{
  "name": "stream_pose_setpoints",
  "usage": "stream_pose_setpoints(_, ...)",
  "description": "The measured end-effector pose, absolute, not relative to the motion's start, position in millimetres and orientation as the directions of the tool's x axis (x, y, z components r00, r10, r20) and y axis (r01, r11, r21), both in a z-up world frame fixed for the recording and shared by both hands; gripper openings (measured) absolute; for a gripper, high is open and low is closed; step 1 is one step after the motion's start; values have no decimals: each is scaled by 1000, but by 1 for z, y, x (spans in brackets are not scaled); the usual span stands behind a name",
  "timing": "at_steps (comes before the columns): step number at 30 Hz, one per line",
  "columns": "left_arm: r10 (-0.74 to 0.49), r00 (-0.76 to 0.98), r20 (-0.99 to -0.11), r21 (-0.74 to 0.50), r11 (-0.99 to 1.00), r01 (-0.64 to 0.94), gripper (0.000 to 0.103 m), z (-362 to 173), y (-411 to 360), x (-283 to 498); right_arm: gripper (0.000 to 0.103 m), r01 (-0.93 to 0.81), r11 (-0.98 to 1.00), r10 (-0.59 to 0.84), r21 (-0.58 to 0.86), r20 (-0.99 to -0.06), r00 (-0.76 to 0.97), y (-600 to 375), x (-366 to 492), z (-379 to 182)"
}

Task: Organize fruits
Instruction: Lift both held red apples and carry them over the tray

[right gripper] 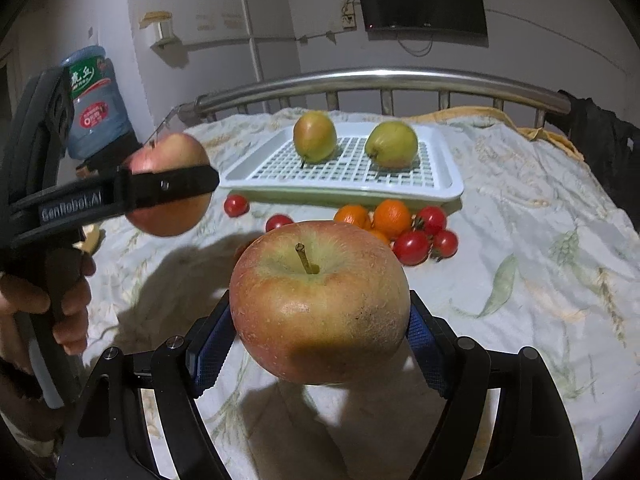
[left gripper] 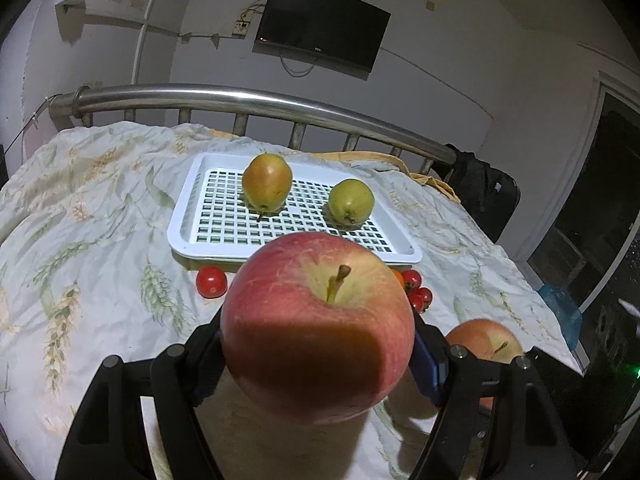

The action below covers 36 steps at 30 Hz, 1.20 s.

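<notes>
I am looking into a home bedroom: a bed with a steel rail footboard [left gripper: 256,98] is lying under a crumpled, wheat-printed sheet [left gripper: 92,216], a dark television [left gripper: 322,26] is hanging on the scuffed white wall, and a water-cooler jug [right gripper: 96,100] is standing beside the bed.

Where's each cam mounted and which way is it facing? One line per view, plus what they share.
Left wrist: on the left gripper, looking forward and down along its fingers at a red apple clamped between them; only its own fingers show.
Right wrist: on the right gripper, facing the same way over its own apple; the left gripper, its apple and the person's hand show on the left edge.
Shared: white tray with two pears, cherry tomatoes, bed rail, wall TV.
</notes>
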<state>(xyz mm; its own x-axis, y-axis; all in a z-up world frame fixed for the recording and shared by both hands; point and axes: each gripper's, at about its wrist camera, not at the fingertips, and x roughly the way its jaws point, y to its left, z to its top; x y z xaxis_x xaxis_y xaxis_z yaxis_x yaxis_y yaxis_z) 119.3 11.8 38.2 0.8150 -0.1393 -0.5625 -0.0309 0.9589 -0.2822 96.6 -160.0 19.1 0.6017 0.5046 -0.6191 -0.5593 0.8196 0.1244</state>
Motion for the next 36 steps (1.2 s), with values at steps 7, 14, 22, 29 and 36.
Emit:
stream_pose_setpoints(7,-142,823,-549,-280,960,-21,78,45,9,118,79,-547,829,498,113,-592,633,-169,101,37)
stream_pose_setpoints(14,-145,830,-539,-273,962,-9,78,52,5,120,79,-533,839,493,112,-571,656,-175,110,51)
stream_pose_setpoints(22,-146,823,-550,-267,964,-7,78,50,1,128,79,-537,837,498,109,-559,663,-174,119,59)
stream_pose_setpoints(29,-139,821,-554,-255,967,-8,78,52,3,139,79,-543,831,507,117,-561,654,-170,130,62)
stream_pose_setpoints(36,-123,821,-558,-252,967,-26,78,53,14,154,79,-545,829,512,126,-564,648,-164,147,65)
